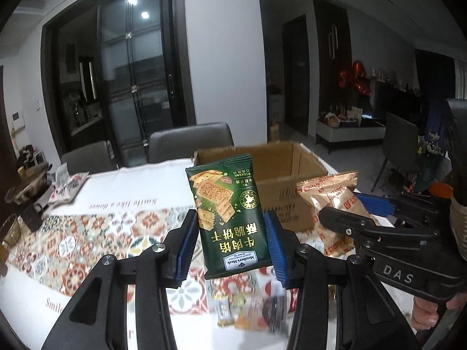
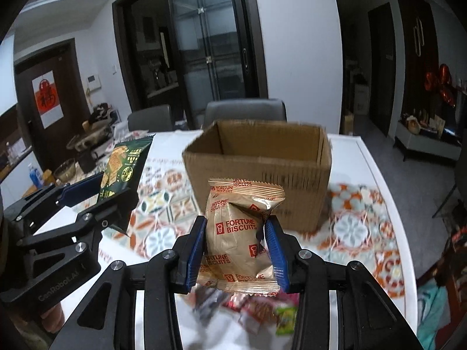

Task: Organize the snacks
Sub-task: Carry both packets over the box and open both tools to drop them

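Blue-padded fingers of the left hand-held gripper [image 1: 230, 236] pinch a green cracker packet [image 1: 226, 218] by its lower half, held upright above the surface [image 1: 122, 180]. To the right, the right hand-held gripper [image 2: 238, 248] is clamped on a tan biscuit packet [image 2: 240, 233], also lifted. Beyond both stands an open cardboard box [image 2: 256, 169] on the patterned cloth; its inside is not visible. More snacks [image 2: 262, 312] lie blurred on the near side, below the grippers.

Step in hand, by judgement: carrying two packets to the box. Next move calls for advancing each packet over the rim, then releasing it inside.
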